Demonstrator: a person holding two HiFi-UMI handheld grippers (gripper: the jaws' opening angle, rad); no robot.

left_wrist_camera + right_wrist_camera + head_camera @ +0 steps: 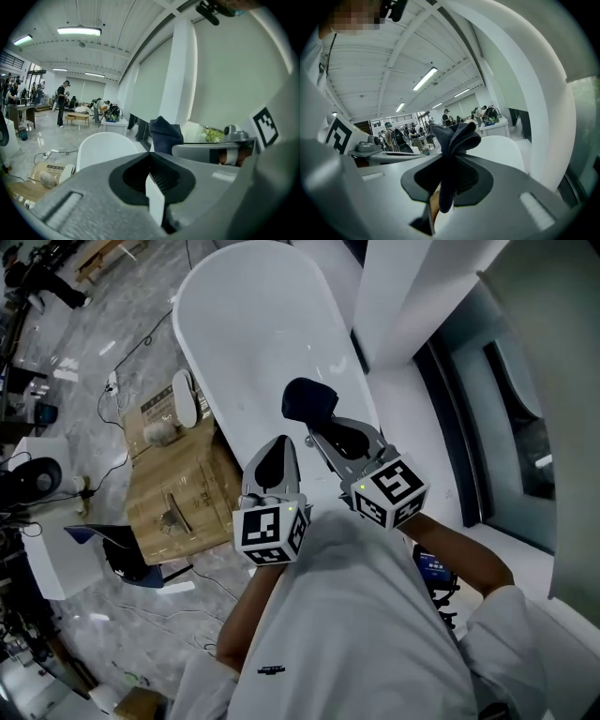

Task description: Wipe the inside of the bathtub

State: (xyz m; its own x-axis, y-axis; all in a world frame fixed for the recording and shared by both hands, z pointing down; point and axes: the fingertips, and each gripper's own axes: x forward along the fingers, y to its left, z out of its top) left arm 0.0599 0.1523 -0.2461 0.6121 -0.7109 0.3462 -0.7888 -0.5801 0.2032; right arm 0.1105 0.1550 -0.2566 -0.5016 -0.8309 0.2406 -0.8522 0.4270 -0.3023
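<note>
Marbled grey floor (141, 287) — bathtub (253, 324) and cardboard box (183, 498) stand on it.

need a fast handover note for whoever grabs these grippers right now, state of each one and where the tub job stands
Left gripper: jaws together, nothing between them, held beside the right one.
Right gripper: jaws shut on the dark blue cloth, which bunches out past the tips.
Bathtub: white, ahead and below both grippers. The cloth appears to be held over its near end and does not seem to touch the surface.
Done: the cloth is in the jaws.
Left: lower the cloth into the tub and wipe the inside. No wiping marks can be made out, so treat it all as undone.
</note>
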